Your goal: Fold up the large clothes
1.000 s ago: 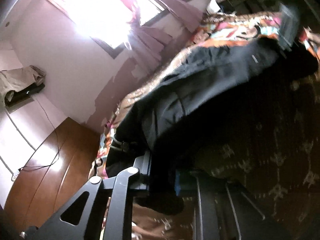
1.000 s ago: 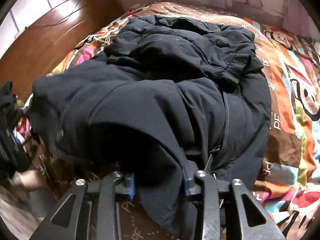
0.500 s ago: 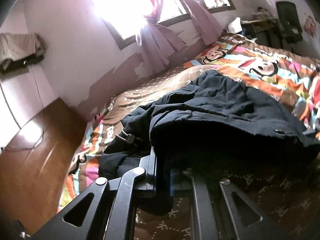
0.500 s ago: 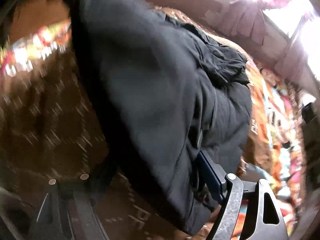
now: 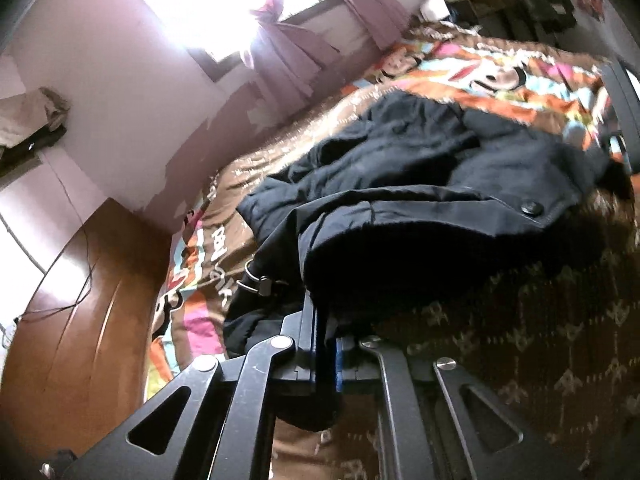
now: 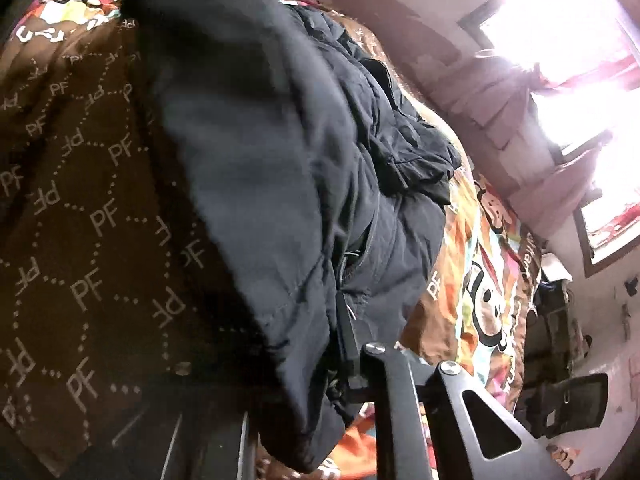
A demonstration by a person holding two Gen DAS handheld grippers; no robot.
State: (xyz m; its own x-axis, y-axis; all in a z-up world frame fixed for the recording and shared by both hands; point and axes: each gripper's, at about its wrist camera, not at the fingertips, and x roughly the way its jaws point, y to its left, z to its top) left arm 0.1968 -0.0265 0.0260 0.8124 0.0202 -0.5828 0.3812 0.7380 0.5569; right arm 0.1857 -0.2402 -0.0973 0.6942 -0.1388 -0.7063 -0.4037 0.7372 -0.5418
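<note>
Both grippers pinch the black jacket's near hem: left gripper point(image 5: 326, 344) clamped tight, right gripper point(image 6: 340, 364), jaws just closing, nipping cloth. Black jacket point(image 5: 420, 184) stretches lengthwise away across the patterned bedspread point(image 5: 540, 320) toward the window wall.

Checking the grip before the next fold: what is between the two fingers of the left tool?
In the left wrist view, a fold of the dark jacket sits pinched between the left tool fingers, over the patterned bedspread.
</note>
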